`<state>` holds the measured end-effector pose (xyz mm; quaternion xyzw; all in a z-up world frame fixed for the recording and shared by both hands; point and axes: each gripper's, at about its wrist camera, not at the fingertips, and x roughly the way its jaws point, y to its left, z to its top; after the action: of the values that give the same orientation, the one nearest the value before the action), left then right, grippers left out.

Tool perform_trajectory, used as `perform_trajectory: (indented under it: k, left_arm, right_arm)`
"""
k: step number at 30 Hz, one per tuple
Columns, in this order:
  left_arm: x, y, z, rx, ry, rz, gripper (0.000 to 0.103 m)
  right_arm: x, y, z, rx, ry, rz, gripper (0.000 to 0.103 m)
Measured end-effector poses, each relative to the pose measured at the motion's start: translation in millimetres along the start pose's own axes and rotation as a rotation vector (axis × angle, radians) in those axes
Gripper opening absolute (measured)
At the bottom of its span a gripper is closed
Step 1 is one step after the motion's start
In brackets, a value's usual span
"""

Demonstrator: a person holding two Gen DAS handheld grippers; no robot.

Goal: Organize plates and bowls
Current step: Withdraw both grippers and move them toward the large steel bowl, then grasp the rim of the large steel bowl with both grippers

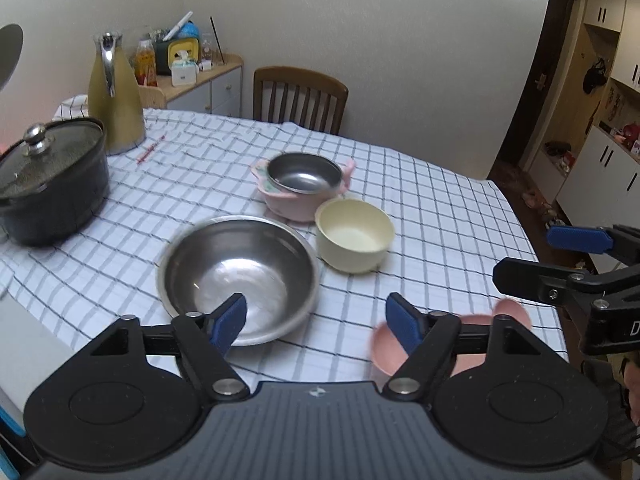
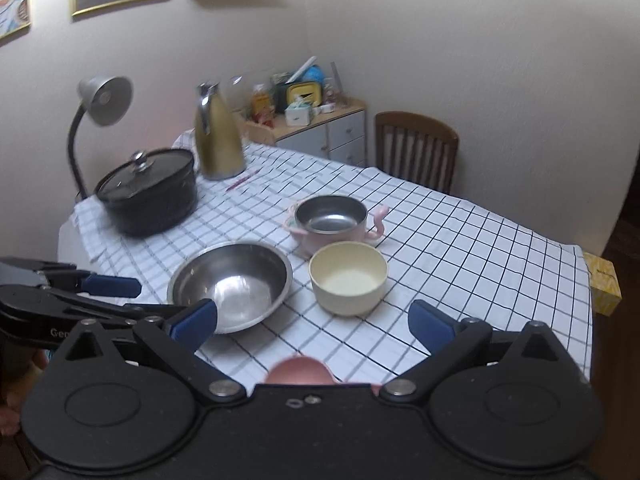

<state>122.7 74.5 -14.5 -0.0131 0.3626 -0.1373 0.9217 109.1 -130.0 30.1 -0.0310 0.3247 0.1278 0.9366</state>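
A large steel bowl [image 1: 240, 276] [image 2: 232, 280] sits on the checked tablecloth. A cream bowl [image 1: 354, 240] [image 2: 348, 282] stands to its right. Behind them a small steel bowl [image 1: 305, 174] [image 2: 330, 214] rests inside a pink handled bowl [image 1: 288, 204] [image 2: 316, 242]. A pink plate [image 1: 512, 312] [image 2: 298, 370] lies at the near table edge, partly hidden by the grippers. My left gripper [image 1: 316, 320] [image 2: 160, 300] is open and empty, hovering at the large bowl's near rim. My right gripper [image 2: 314, 322] [image 1: 536, 256] is open and empty above the pink plate.
A black lidded pot [image 1: 52, 184] [image 2: 150, 196] and a gold thermos jug [image 1: 114, 96] [image 2: 218, 136] stand at the table's far left. A desk lamp [image 2: 100, 108], a wooden chair [image 1: 300, 98] [image 2: 416, 150] and a cluttered cabinet [image 1: 200, 80] lie beyond. A yellow box [image 2: 604, 288] is off the right edge.
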Motion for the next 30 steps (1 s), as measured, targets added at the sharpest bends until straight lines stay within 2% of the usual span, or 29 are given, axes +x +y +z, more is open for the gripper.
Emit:
perform_trajectory:
  k: [8,13,17,21,26,30]
  left_arm:
    - [14,53,23,0.037,-0.038,-0.03,0.078]
    - [30,85,33,0.029,-0.026,-0.07,0.078]
    - [41,107,37,0.024,-0.025,-0.079,0.078]
    - [60,137,42,-0.008,0.025,-0.117,0.078]
    - [88,161,49,0.007,0.062,-0.041,0.078]
    - [119,174,48,-0.016,0.128,-0.047,0.078]
  right_arm:
    - [26,41,10,0.117,-0.071,-0.134,0.103]
    - [47,68,11,0.182,-0.069,-0.18,0.103]
    - [70,83,9,0.21,-0.041,-0.214,0.103]
    - [95,90,1,0.245,0.006,-0.255,0.103]
    - [123,94,-3,0.269,0.055,-0.293,0.103]
    - [151,92,-5,0.276,0.118,-0.322,0.102]
